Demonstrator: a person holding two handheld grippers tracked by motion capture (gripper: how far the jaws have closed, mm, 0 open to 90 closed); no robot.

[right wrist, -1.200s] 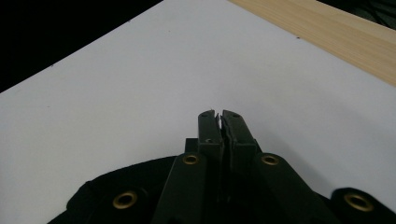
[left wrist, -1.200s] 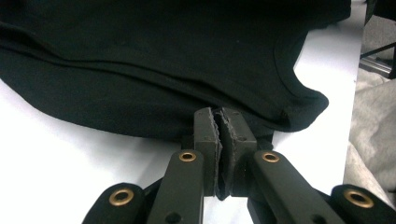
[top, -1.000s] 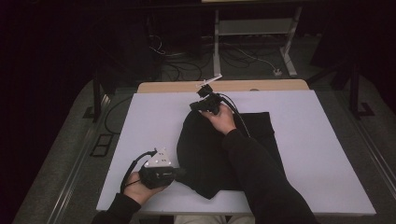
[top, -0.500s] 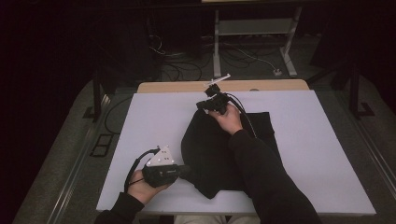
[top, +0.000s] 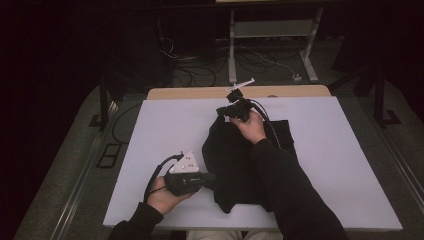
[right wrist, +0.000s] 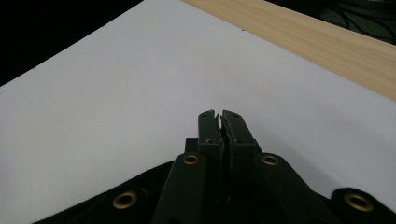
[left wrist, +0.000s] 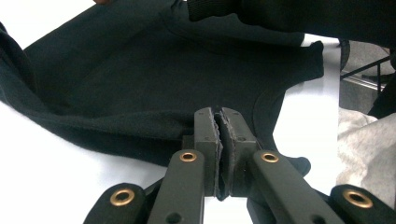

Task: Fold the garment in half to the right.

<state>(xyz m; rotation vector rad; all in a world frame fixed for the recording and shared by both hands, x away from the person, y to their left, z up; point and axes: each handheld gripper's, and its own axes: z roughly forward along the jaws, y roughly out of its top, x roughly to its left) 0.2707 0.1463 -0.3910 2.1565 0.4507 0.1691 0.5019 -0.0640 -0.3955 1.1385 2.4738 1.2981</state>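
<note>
Both hands have crept a little over the last second: the right gripper (top: 231, 108) has carried the top of the black garment (top: 235, 165) a touch further toward the far edge of the white table (top: 150, 135), and the left gripper (top: 207, 176) has eased along the near left edge of the cloth, so the fabric looks slightly more drawn out than before.

From where I stand, the left claw is pressed shut, its two pads meeting on a fold of the garment's hem; in the left gripper view the dark cloth (left wrist: 154, 84) spreads away just ahead of the tips and bunches into a thick fold off to their left. A dark sleeve (left wrist: 299, 18) of the person crosses above it, beyond the cloth.

The right claw is likewise closed tight, with hardly a slit between its pads. In the right gripper view the black fabric (right wrist: 140, 191) sits under and behind the jaws; whether it is actually pinched I cannot tell from there, though from above the cloth's upper end rises to that gripper. Ahead of its tips lies bare white surface, then a wooden strip (right wrist: 317, 42).
</note>
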